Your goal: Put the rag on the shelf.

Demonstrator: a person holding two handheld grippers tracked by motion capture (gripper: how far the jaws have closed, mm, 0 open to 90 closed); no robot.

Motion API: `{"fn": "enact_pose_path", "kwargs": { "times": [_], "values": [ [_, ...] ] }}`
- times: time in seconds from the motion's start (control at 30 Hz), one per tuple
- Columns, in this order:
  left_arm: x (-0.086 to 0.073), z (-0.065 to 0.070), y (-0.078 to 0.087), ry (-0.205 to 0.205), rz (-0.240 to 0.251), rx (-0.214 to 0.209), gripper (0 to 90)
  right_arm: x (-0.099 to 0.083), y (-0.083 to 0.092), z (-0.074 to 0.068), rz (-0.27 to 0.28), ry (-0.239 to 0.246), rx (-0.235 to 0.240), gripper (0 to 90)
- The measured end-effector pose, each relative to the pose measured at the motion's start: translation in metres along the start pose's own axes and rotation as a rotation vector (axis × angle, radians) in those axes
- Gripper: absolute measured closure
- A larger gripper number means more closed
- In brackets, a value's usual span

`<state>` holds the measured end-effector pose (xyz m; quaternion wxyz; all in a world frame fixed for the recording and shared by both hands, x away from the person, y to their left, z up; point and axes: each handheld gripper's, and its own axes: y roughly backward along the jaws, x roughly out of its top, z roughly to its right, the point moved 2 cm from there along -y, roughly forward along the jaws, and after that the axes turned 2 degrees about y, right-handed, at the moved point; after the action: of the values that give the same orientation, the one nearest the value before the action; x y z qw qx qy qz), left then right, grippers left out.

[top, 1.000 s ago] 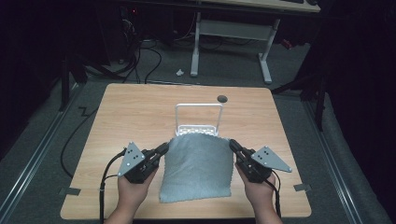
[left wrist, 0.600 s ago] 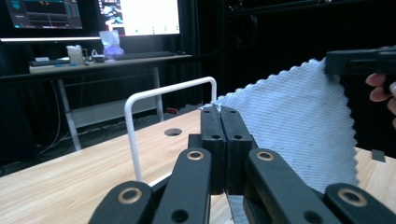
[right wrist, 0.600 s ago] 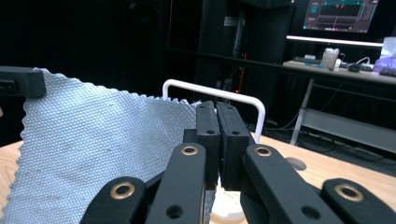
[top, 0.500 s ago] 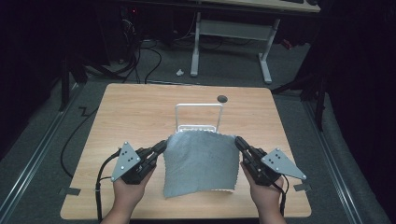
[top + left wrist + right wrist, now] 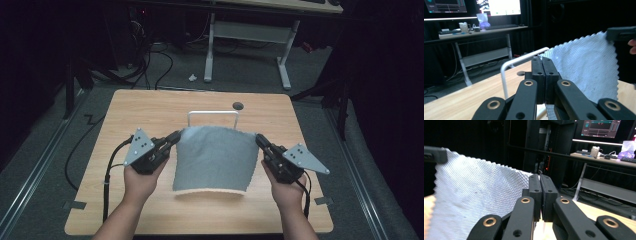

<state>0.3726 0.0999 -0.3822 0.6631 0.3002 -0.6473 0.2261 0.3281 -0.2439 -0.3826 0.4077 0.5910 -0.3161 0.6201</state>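
From the high view, I held one grey, waffle-textured cloth with pinked edges stretched between my two claws above the pale wooden tabletop. My left claw pinched the cloth's upper left corner, and my right claw pinched its upper right corner. Compared with a second earlier, the cloth had risen: then it lay slumped on the tabletop, and now it hung as a flat sheet with only its curled lower edge near the wood. I judged I was lifting it to drape it over the one white metal rail stand just behind it. I counted one cloth, one stand, two claws, and one small dark round hole in the tabletop beyond the stand.

In the left gripper view, my left claw had its black jaws pressed together on the cloth's corner. The white stand curved just behind the jaws, and my right claw gripped the far corner.

In the right gripper view, my right claw likewise had its jaws shut tight on the cloth, which spread away towards my left claw at the far corner.
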Motion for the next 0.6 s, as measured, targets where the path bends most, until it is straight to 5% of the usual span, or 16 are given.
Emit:
{"fn": "enact_pose_path", "kwargs": {
  "times": [0.23,0.33,0.5,0.6],
  "values": [
    [0.027,-0.02,-0.016,-0.039,0.006,0.039,89.5,0.022,-0.016,0.019,0.002,-0.018,0.013,89.5],
    [0.04,-0.025,-0.025,-0.088,-0.014,0.067,89.4,0.033,-0.026,0.025,0.0,-0.022,0.01,89.5],
    [0.057,-0.043,-0.042,-0.085,-0.033,0.089,89.4,0.048,-0.046,0.038,-0.001,-0.038,0.003,89.5],
    [0.067,-0.051,-0.056,-0.12,-0.067,0.108,89.4,0.056,-0.065,0.05,-0.005,-0.027,-0.005,89.5]
  ]
}}
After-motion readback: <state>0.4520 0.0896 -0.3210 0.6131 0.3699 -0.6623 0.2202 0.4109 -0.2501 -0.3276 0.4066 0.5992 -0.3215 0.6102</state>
